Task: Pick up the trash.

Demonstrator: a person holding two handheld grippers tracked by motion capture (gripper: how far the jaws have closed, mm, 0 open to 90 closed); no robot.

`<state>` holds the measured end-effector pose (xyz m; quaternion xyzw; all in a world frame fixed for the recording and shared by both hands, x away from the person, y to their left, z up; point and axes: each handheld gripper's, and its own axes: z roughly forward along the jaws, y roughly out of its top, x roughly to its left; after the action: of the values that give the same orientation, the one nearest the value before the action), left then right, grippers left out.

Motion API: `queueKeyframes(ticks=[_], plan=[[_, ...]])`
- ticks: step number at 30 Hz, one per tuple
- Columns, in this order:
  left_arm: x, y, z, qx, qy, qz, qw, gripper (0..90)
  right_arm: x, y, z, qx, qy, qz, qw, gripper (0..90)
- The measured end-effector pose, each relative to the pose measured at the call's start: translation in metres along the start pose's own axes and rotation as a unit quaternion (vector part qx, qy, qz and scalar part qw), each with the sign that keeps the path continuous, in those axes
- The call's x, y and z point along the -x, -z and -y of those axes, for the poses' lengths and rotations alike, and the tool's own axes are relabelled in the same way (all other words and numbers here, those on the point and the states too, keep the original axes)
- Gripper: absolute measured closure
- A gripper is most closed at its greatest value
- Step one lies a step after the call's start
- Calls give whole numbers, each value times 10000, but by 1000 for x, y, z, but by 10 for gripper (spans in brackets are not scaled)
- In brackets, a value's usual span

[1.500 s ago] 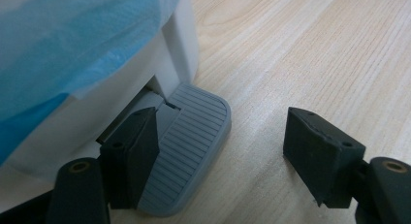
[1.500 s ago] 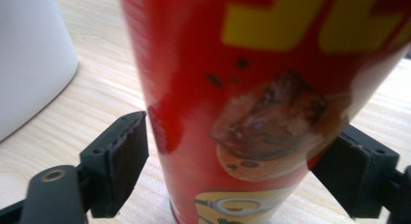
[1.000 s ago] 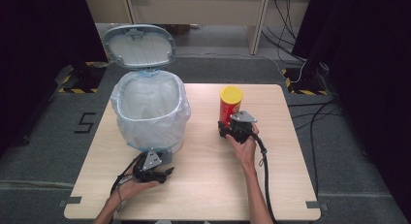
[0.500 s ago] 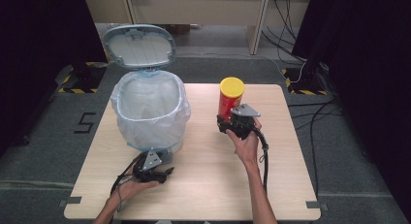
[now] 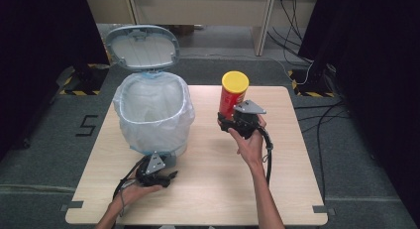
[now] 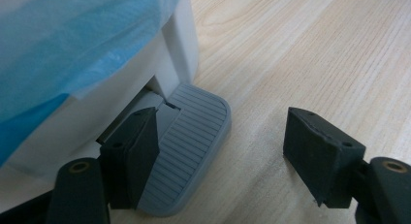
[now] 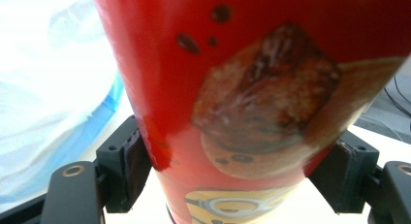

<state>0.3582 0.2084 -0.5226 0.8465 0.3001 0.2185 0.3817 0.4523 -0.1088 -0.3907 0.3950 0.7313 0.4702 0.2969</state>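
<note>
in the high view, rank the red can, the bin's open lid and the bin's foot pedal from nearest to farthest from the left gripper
1. Foot pedal: under the left gripper, at the bin's base; one jaw rests on it.
2. Red can: off to the right, clamped in the right gripper.
3. Open lid: upright behind the bin, beyond the table's far edge.

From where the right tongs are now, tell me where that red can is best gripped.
Grip the red can across its lower body, coming from the person's side, as the right tongs do. It stands upright, its round straight wall fits between the jaws, and the yellow lid stays free.
</note>
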Motion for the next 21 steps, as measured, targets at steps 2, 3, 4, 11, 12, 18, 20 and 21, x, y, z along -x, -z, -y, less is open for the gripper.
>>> queueKeyframes(ticks=[2, 3, 4, 11, 12, 18, 20, 21], plan=[[0, 0, 0, 0, -2, -1, 10000, 278, -2, 3, -4, 42, 26, -4, 10000, 247], [0, 0, 0, -1, -4, -4, 10000, 278, -2, 5, -6, 57, 26, -14, 10000, 247], [0, 0, 0, -4, -36, -13, 10000, 278, -3, 6, -8, 79, 44, -23, 10000, 247], [0, 0, 0, 16, -20, -9, 10000, 278, -8, 17, -27, 156, 100, -78, 9998, 247], [0, 0, 0, 17, -18, -9, 10000, 278, -9, 19, -29, 168, 96, -80, 9998, 247], [0, 0, 0, 17, -17, -7, 10000, 279, -15, 25, -40, 284, 127, -161, 9994, 248], [0, 0, 0, 17, -13, -3, 10000, 278, -16, 25, -44, 303, 158, -205, 9992, 247], [0, 0, 0, 15, -14, -4, 10000, 279, -16, 25, -46, 290, 171, -214, 9992, 247]])
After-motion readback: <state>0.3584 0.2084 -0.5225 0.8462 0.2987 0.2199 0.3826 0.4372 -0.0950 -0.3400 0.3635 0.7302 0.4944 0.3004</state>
